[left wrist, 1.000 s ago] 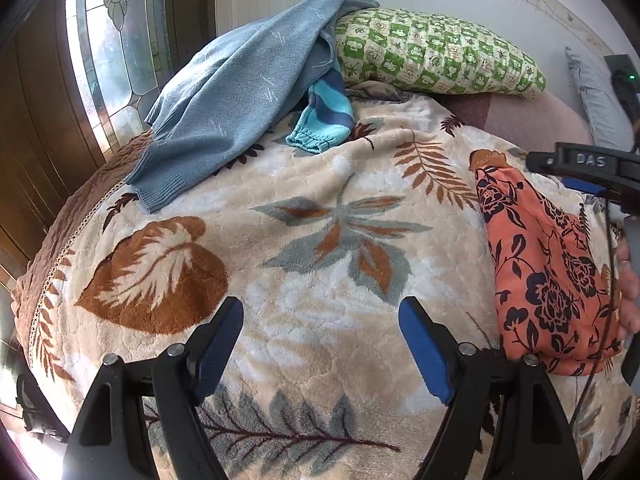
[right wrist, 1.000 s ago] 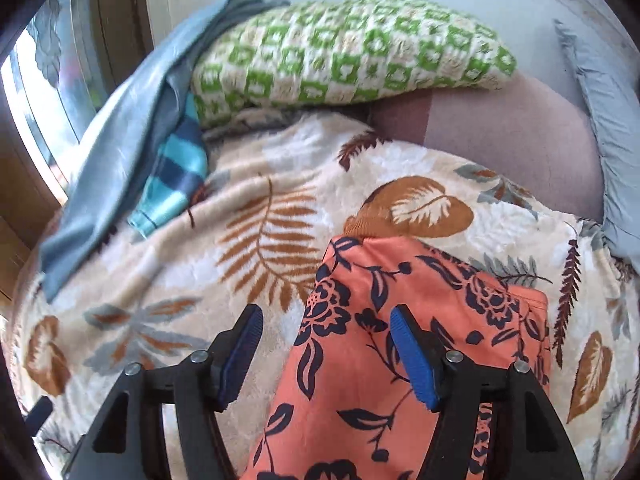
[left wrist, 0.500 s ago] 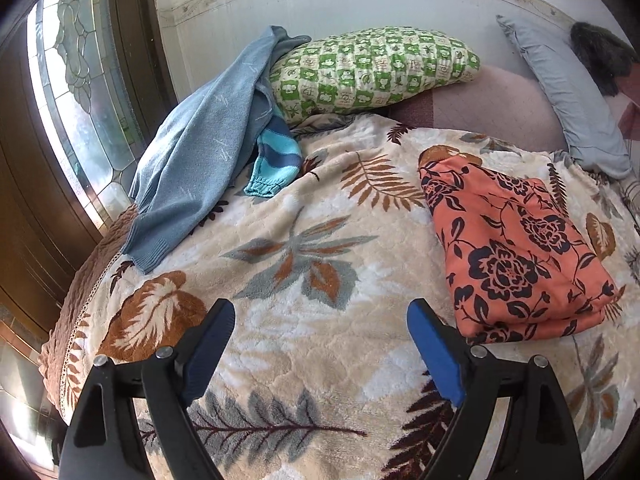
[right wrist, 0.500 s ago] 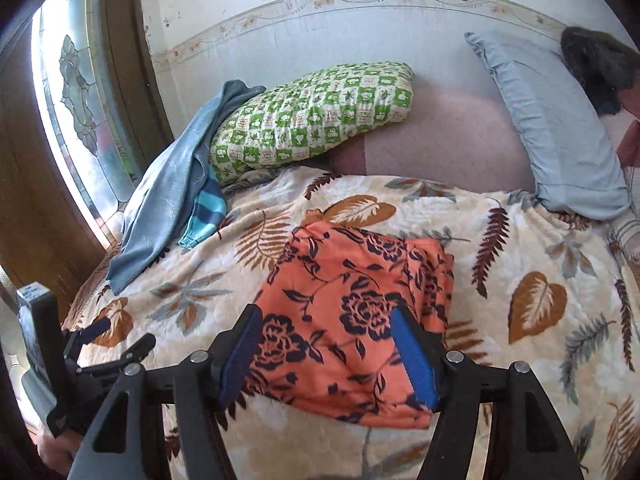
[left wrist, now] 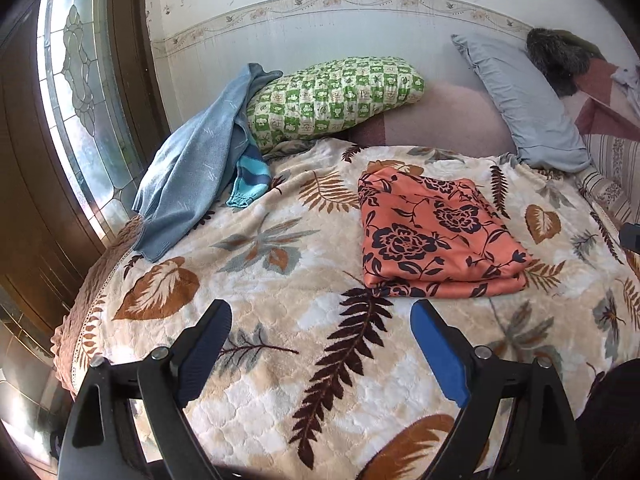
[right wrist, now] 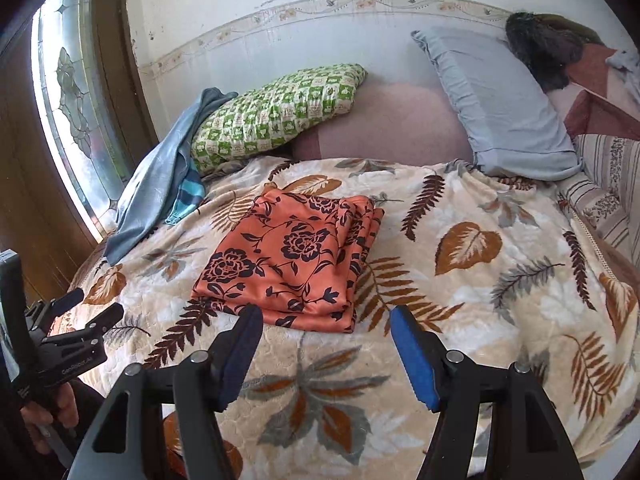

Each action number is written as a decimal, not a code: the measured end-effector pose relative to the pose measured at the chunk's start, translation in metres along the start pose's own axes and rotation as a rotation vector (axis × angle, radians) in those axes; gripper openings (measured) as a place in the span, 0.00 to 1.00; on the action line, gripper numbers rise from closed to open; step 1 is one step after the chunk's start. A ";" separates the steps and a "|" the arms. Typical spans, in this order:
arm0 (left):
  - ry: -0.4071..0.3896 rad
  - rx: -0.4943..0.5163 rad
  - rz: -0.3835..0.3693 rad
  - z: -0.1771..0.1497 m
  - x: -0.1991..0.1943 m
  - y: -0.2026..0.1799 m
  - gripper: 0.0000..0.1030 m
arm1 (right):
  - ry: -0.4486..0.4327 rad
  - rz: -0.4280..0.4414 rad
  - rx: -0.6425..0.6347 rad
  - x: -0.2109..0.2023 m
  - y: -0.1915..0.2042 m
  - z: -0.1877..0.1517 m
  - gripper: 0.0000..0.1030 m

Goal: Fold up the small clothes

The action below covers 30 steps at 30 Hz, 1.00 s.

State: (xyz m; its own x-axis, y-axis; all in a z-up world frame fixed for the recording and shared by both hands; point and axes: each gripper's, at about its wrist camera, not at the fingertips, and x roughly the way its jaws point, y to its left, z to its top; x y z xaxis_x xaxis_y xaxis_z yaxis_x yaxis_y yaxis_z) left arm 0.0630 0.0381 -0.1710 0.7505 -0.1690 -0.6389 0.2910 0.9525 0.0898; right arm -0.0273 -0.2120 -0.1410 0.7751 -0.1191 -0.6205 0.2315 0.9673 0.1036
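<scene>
Left wrist view: the left hand-held gripper (left wrist: pixel 320 354) fills the bottom of the frame, angled down over the bed, its blue-padded jaws spread wide with nothing between them; they have just been opening further. Above its right finger, right of centre, lies the folded cloth (left wrist: pixel 436 236), a smooth, shiny orange fabric with dark flowers, squared into a flat stack. It rests on the blanket (left wrist: pixel 280 280), plush and quilted, cream with brown and grey leaves. At upper left a blue knit sweater (left wrist: pixel 192 168) drapes off a green checked pillow (left wrist: pixel 332 96); a grey pillow (left wrist: pixel 524 100) leans at upper right.

Right wrist view: the right hand-held gripper (right wrist: pixel 326 354) also tilts down from the bottom edge, jaws apart and empty, the folded cloth just above them. At lower left, a hand (right wrist: pixel 52 412) grips the other tool's handle.
</scene>
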 end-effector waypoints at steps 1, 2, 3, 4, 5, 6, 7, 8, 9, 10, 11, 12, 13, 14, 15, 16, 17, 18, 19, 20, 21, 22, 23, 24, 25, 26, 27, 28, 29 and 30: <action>-0.012 0.006 0.017 0.003 -0.011 -0.001 0.88 | -0.021 0.003 0.004 -0.010 -0.001 0.001 0.68; -0.024 0.013 0.037 0.007 -0.021 -0.001 0.89 | -0.040 0.007 0.011 -0.019 -0.003 0.003 0.68; -0.037 0.017 0.060 0.011 -0.031 0.000 0.89 | -0.060 0.010 0.021 -0.028 -0.003 0.005 0.68; -0.054 0.013 0.078 0.016 -0.041 0.002 0.89 | -0.078 0.014 0.034 -0.036 -0.004 0.006 0.68; -0.072 0.006 0.090 0.020 -0.052 0.004 0.90 | -0.091 0.022 0.049 -0.044 -0.004 0.008 0.68; -0.086 -0.001 0.104 0.024 -0.061 0.007 0.93 | -0.102 0.032 0.065 -0.052 -0.004 0.010 0.68; -0.097 -0.007 0.120 0.029 -0.069 0.009 0.93 | -0.114 0.042 0.077 -0.059 -0.004 0.011 0.68; -0.107 -0.014 0.131 0.033 -0.077 0.011 0.94 | -0.130 0.045 0.085 -0.067 -0.002 0.013 0.68; -0.119 -0.021 0.136 0.037 -0.084 0.013 0.94 | -0.147 0.043 0.086 -0.075 0.000 0.014 0.68; -0.133 -0.027 0.140 0.040 -0.091 0.015 0.94 | -0.163 0.040 0.081 -0.083 0.003 0.015 0.68; -0.143 -0.032 0.148 0.043 -0.097 0.016 0.94 | -0.175 0.040 0.076 -0.089 0.007 0.016 0.68; -0.147 -0.036 0.161 0.045 -0.102 0.016 0.94 | -0.184 0.043 0.074 -0.096 0.010 0.016 0.70; -0.148 -0.040 0.173 0.047 -0.106 0.016 0.94 | -0.190 0.052 0.076 -0.101 0.014 0.016 0.70; -0.150 -0.043 0.182 0.049 -0.110 0.016 0.94 | -0.195 0.062 0.078 -0.106 0.017 0.016 0.70; -0.158 -0.043 0.192 0.049 -0.114 0.015 0.94 | -0.201 0.065 0.077 -0.110 0.020 0.015 0.70; -0.168 -0.041 0.200 0.050 -0.118 0.015 0.94 | -0.207 0.062 0.074 -0.114 0.024 0.015 0.70; -0.173 -0.040 0.206 0.050 -0.122 0.014 0.94 | -0.210 0.064 0.073 -0.117 0.027 0.015 0.70; -0.174 -0.040 0.206 0.050 -0.125 0.014 0.94 | -0.208 0.073 0.074 -0.120 0.030 0.015 0.70; -0.176 -0.040 0.198 0.050 -0.128 0.014 0.94 | -0.204 0.084 0.073 -0.121 0.032 0.015 0.70; -0.178 -0.042 0.194 0.051 -0.131 0.015 0.94 | -0.201 0.088 0.070 -0.122 0.035 0.015 0.70; -0.179 -0.046 0.194 0.050 -0.133 0.016 0.94 | -0.202 0.090 0.068 -0.123 0.037 0.014 0.70; -0.179 -0.051 0.192 0.051 -0.135 0.017 0.94 | -0.204 0.093 0.066 -0.124 0.039 0.013 0.70; -0.176 -0.056 0.187 0.051 -0.136 0.019 0.94 | -0.203 0.095 0.065 -0.126 0.041 0.012 0.70; -0.175 -0.061 0.182 0.051 -0.138 0.020 0.94 | -0.200 0.100 0.064 -0.126 0.043 0.012 0.70; -0.177 -0.067 0.180 0.051 -0.139 0.021 0.94 | -0.199 0.102 0.063 -0.127 0.044 0.012 0.70; -0.179 -0.071 0.180 0.051 -0.142 0.023 0.94 | -0.199 0.102 0.062 -0.127 0.045 0.011 0.70; -0.182 -0.074 0.180 0.051 -0.143 0.024 0.94 | -0.200 0.102 0.060 -0.127 0.045 0.012 0.70; -0.186 -0.078 0.180 0.051 -0.146 0.025 0.94 | -0.200 0.103 0.057 -0.128 0.047 0.011 0.70; -0.191 -0.081 0.179 0.051 -0.148 0.026 0.94 | -0.200 0.104 0.055 -0.129 0.048 0.011 0.70; -0.196 -0.084 0.179 0.051 -0.150 0.027 0.94 | -0.201 0.106 0.056 -0.130 0.048 0.010 0.70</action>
State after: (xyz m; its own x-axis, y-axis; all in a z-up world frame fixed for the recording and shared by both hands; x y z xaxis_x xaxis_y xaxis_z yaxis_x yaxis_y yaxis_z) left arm -0.0112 0.0760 -0.0336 0.8882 -0.0336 -0.4581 0.0988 0.9879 0.1192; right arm -0.1111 -0.1523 -0.0470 0.8972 -0.0649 -0.4368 0.1701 0.9636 0.2063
